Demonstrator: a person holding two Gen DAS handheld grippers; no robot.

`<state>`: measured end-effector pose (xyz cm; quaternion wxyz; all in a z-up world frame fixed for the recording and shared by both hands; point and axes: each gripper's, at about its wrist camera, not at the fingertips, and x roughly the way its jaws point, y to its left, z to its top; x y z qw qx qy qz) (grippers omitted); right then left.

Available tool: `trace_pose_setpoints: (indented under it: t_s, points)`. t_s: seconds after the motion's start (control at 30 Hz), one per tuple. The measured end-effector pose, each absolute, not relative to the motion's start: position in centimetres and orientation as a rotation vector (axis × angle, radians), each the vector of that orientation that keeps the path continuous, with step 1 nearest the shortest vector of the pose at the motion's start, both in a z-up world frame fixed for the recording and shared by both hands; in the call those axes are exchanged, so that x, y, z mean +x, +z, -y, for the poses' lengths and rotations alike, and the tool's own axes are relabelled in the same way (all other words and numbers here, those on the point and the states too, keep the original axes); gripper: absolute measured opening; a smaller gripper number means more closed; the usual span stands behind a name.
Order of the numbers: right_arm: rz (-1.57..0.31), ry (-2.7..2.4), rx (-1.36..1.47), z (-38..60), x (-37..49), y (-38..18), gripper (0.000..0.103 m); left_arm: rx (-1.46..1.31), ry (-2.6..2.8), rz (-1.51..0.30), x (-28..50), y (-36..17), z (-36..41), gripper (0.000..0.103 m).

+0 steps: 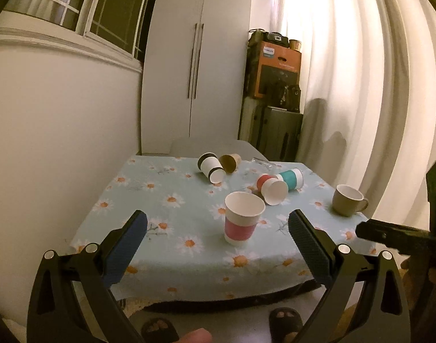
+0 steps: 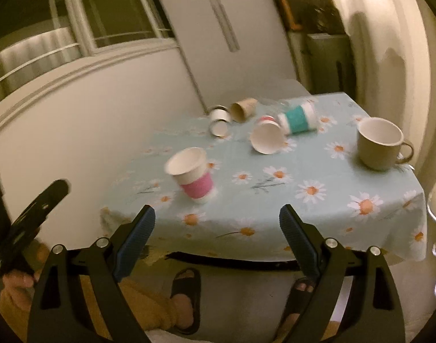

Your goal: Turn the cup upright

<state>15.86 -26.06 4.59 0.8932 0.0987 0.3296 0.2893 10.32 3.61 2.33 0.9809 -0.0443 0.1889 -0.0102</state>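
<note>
Nearest the cameras, both grippers hang off the front edge of the bench, over the person's sandalled feet. The left gripper [image 1: 218, 225] has its ribbed blue fingers [image 1: 126, 245] spread wide and holds nothing; the right gripper [image 2: 217, 220] is likewise released, its fingers [image 2: 136, 237] parted around empty air.

Just beyond the left gripper, on the bench [image 1: 166, 268] with its pale blue daisy-print cloth, stands the pink-banded paper cup [image 1: 242, 218], mouth up, white inside, a tapered cone with a rolled rim. Judging by its pose, this cup counts as flipped upright already (the right view is motion-blurred, so its slight lean there cannot be trusted).

Farther back, the work looks unfinished. A red-banded paper cup [image 1: 271, 190] lies on its side with its open mouth toward the cameras, touching or nearly touching a teal-banded cup [image 1: 291, 178] that also lies down. To the right, near the bench edge, a glazed ceramic mug [image 1: 348, 200] with a handle stands upright, smooth and heavier-looking than the paper ones.

At the far end lie a black-and-white paper cup [image 1: 210, 167], a plain brown cup [image 1: 231, 161] beside it, and what seems to be a clear glass [image 1: 262, 162], too faint to read.
</note>
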Motion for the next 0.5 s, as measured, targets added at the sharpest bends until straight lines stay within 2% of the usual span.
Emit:
trace_pose_setpoints:
  t_s: [0.43,0.5]
  points:
    - [-0.616,0.635,0.104,25.1,9.7,5.2,0.089,-0.028,-0.017,-0.393,6.1,1.0,-2.0,0.096]
    - [-0.608,0.629,0.096,25.2,9.1,5.2,0.092,-0.014,-0.02,-0.399,5.3,0.4,-1.8,0.096]
